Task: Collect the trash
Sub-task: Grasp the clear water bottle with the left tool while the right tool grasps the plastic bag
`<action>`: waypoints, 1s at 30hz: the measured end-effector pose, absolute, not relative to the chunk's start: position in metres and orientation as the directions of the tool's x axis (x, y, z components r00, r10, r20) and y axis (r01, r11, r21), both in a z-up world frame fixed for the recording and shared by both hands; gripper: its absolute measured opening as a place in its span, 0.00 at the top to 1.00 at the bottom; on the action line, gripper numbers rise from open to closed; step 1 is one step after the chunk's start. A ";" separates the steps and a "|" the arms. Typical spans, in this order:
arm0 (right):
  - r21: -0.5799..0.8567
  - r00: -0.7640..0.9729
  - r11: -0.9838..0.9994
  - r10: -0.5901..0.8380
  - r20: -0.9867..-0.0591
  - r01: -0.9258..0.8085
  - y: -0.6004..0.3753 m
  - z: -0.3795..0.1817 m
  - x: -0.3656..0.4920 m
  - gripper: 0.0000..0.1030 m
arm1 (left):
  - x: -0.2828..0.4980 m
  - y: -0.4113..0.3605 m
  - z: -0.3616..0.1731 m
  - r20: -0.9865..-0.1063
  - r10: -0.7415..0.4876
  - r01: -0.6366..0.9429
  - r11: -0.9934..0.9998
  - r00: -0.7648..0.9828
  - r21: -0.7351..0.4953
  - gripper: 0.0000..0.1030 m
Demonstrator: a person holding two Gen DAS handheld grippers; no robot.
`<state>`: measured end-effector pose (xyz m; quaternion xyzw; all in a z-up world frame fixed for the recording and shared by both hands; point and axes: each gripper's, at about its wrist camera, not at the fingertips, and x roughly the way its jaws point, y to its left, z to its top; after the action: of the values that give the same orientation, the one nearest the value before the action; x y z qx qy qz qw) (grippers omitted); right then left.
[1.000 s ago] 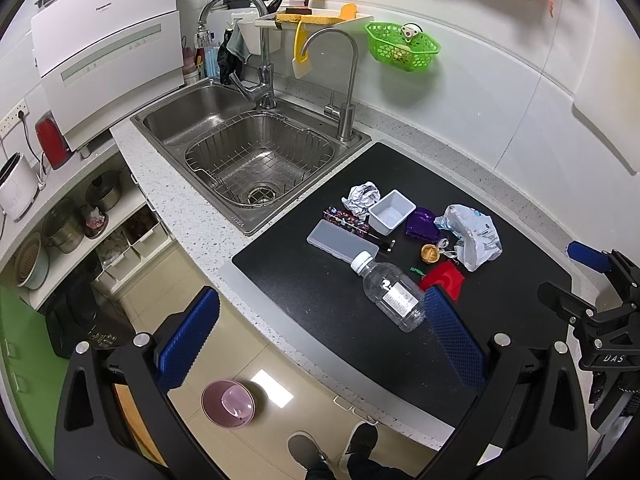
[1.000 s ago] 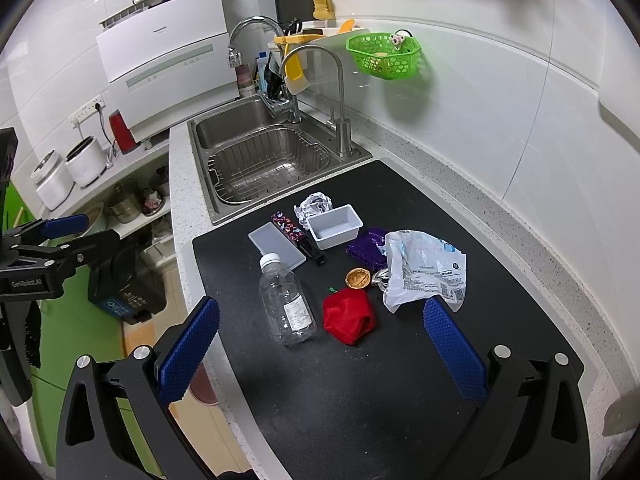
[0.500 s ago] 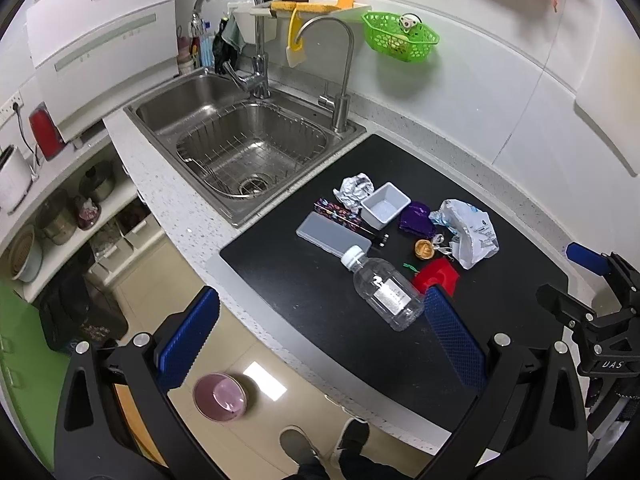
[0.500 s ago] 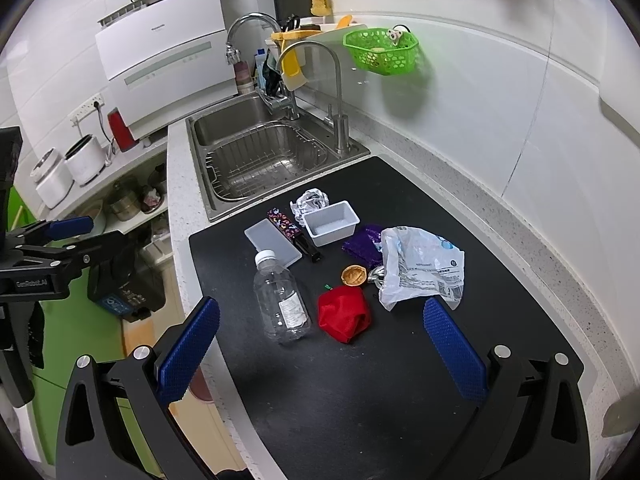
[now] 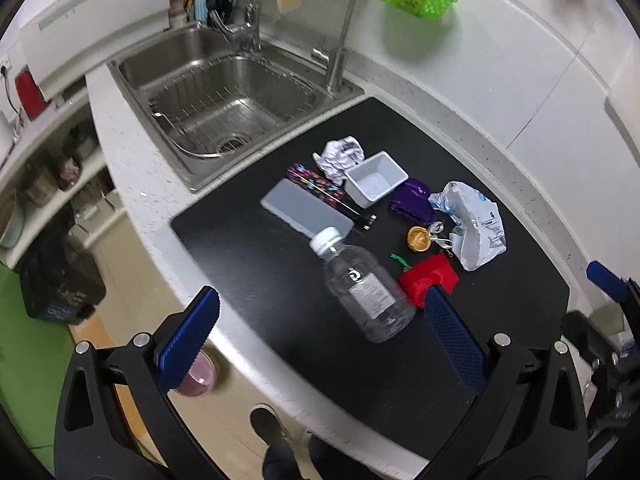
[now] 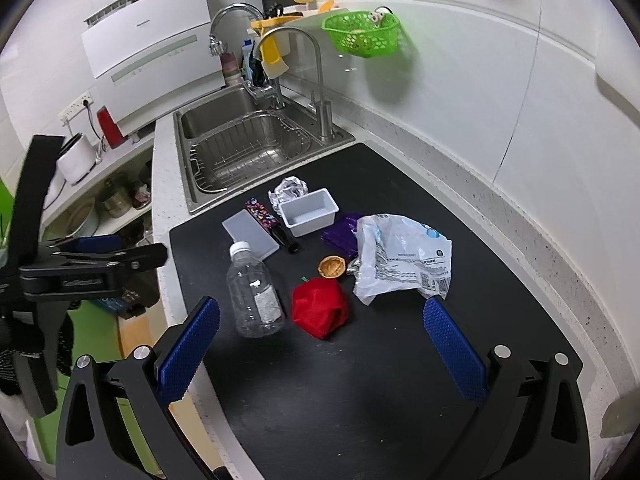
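Tabletop: black mat surface, steel sink adjoining at far-left end. All trash lies clustered on mat, approx. centre.

L gripper: jaws spread wide, nothing held, hovering above near-left mat edge. R gripper: jaws spread wide, nothing held, hovering over mat.

Items, large to small:
- White plastic bag: crumpled, just ahead of R gripper's right finger.
- Clear bottle: lying on its side, white cap pointing away; ahead of R gripper's left finger. In left wrist view, bottle lies just beside L gripper's right finger.
- Red wrapper: between bottle and bag, directly ahead of R gripper centre.
- White tray and grey flat lid: farther back, near sink.
- Purple wrapper: touching bag's far-left edge.
- Foil ball: behind tray.
- Nut shell: just beyond red wrapper.
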<state>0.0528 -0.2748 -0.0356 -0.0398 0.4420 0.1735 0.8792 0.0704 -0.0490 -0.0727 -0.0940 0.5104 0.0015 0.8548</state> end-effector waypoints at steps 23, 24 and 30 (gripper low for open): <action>0.030 0.486 0.947 0.192 -0.853 -0.320 -0.293 -0.105 0.140 0.05 | 0.135 -0.066 -0.193 -0.948 -0.141 -0.361 0.900 0.285 -0.243 0.03; 0.027 0.480 0.947 0.187 -0.857 -0.320 -0.293 -0.110 0.144 0.05 | 0.136 -0.066 -0.195 -0.948 -0.141 -0.368 0.897 0.286 -0.244 0.03; 0.024 0.444 0.948 0.171 -0.880 -0.317 -0.294 -0.133 0.160 0.05 | 0.142 -0.073 -0.202 -0.947 -0.164 -0.369 0.892 0.275 -0.262 0.37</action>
<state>0.1595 -0.2941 -0.1328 -0.0722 0.5071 0.1440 0.8467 0.1421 -0.0729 -0.2022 -0.2228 0.5985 0.0668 0.7666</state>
